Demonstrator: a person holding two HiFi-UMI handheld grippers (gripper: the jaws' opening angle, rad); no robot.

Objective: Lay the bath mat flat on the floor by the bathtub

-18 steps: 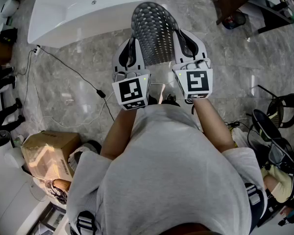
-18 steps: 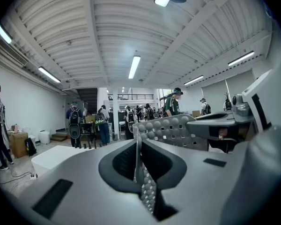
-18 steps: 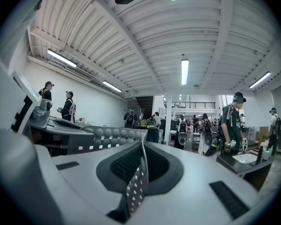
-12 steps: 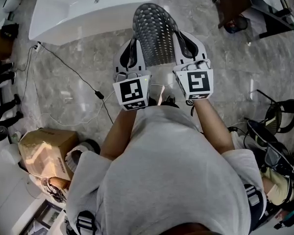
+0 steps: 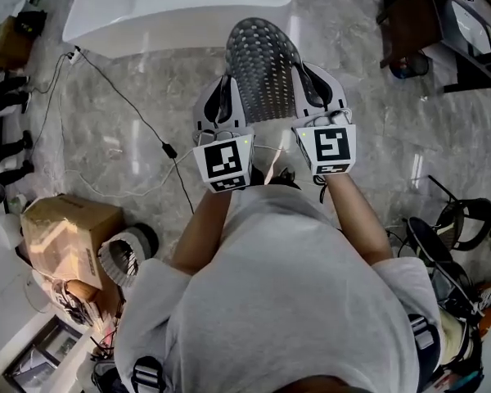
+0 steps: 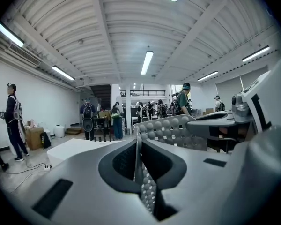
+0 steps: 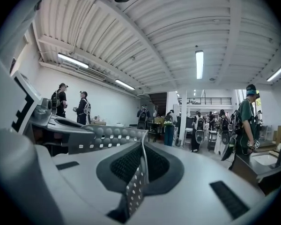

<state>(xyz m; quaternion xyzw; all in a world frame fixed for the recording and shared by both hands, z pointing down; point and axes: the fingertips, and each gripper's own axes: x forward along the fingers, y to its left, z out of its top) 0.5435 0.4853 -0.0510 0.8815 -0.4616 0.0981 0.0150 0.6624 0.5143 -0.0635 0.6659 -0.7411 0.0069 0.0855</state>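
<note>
The bath mat [image 5: 262, 64] is grey rubber with many small holes. It is held up in front of the person, arched between the two grippers above the marble floor. My left gripper [image 5: 221, 103] is shut on its left edge and my right gripper [image 5: 317, 87] on its right edge. In the left gripper view the mat's thin edge [image 6: 141, 175] is pinched between the pads, and the mat [image 6: 171, 130] stretches away to the right. The right gripper view shows the mat's edge [image 7: 135, 182] clamped the same way. The white bathtub [image 5: 180, 6] lies on the floor just beyond the mat.
A black cable [image 5: 139, 125] runs across the floor left of the grippers. A cardboard box [image 5: 61, 236] and a coiled hose [image 5: 124, 256] sit at the lower left. Dark furniture [image 5: 409, 23] and chairs [image 5: 466, 219] stand on the right. People stand in the hall beyond.
The bathtub and floor have slid right and down in the head view. Both grippers keep their hold on the mat, which stays arched between them.
</note>
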